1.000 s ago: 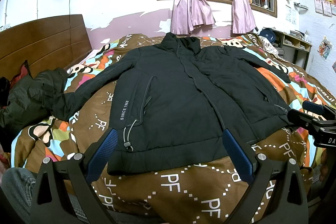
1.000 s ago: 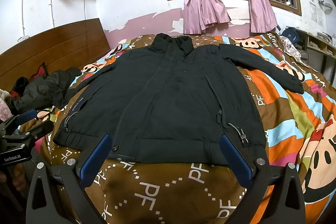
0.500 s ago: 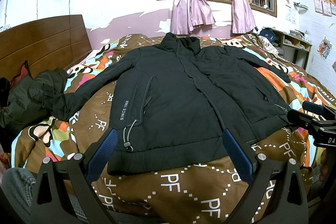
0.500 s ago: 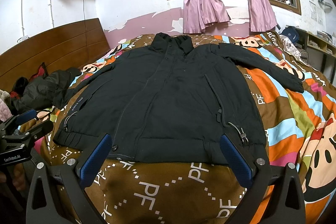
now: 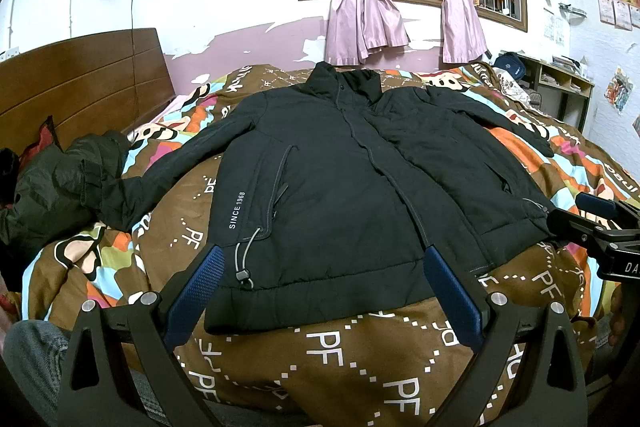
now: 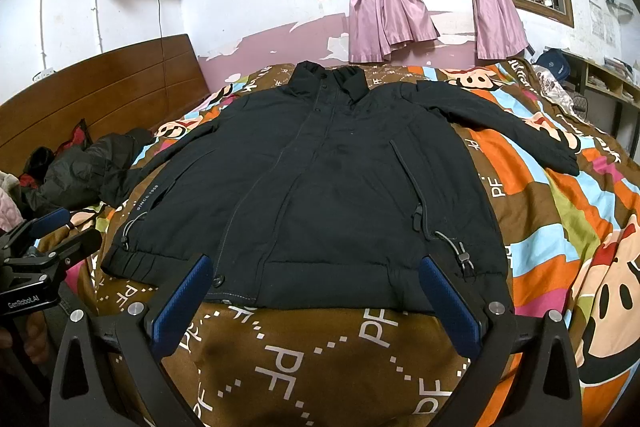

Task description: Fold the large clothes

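- The black jacket (image 5: 340, 187) lies flat on its back across the bed, front closed, collar toward the window wall, hem toward the cameras.
- Under it is the patterned bedspread (image 5: 360, 359), brown with white "PF" lettering and bright cartoon panels.
- The left gripper (image 5: 324, 291) hovers just short of the hem, blue pads spread wide, nothing between them; a drawcord toggle (image 5: 244, 273) dangles near its left pad.
- The right gripper (image 6: 316, 301) sits in the same pose over the hem's other half, fingers parted wide and empty.
- Each gripper shows up at the edge of the other's view: the right one (image 5: 600, 227) beside the jacket's right hem corner, the left one (image 6: 44, 243) off the left hem corner.
- One sleeve (image 5: 180, 163) stretches out toward the headboard side, its cuff meeting a crumpled dark garment (image 5: 60, 187) heaped near the wooden headboard (image 5: 80, 79).
- The other sleeve (image 6: 500, 123) angles away over the striped part of the bedspread, cuff lying flat.
- White print reading "SINCE 1968" (image 5: 237, 210) runs along the jacket's left side panel.
- Behind the bed, knotted pink curtains (image 6: 384, 7) hang at the barred window.
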Demonstrator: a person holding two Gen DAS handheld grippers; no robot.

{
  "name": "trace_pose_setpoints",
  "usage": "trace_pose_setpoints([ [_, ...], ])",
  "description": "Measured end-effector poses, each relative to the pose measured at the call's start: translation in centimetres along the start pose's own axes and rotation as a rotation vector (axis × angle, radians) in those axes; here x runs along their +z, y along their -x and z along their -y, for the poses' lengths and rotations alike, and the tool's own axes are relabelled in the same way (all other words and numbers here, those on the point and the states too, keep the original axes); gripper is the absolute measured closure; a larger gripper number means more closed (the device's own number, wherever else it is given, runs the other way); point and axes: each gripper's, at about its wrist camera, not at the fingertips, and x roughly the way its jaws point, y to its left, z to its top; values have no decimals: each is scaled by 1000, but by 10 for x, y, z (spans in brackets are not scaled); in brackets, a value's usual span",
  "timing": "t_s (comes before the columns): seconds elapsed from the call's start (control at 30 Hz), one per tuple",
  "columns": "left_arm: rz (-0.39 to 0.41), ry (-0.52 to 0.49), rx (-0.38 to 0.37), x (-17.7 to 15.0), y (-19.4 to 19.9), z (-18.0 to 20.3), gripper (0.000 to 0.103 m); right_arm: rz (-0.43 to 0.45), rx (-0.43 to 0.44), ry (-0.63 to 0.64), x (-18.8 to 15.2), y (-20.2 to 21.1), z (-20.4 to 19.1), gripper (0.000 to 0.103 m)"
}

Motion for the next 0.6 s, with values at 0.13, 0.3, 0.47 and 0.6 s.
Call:
trace_pose_setpoints([
  [0.13, 0, 0, 0, 0, 0, 0, 5, -1, 0, 0, -1, 0, 1, 0],
  [0.3, 0, 0, 0, 0, 0, 0, 5, -1, 0, 0, -1, -1, 1, 0],
  [0.47, 0, -1, 1, 0, 0, 0, 5, -2, 0, -1, -1, -1, 1, 0],
  [0.6, -1, -1, 1, 0, 0, 0, 5, -3, 1, -1, -1, -2, 1, 0],
])
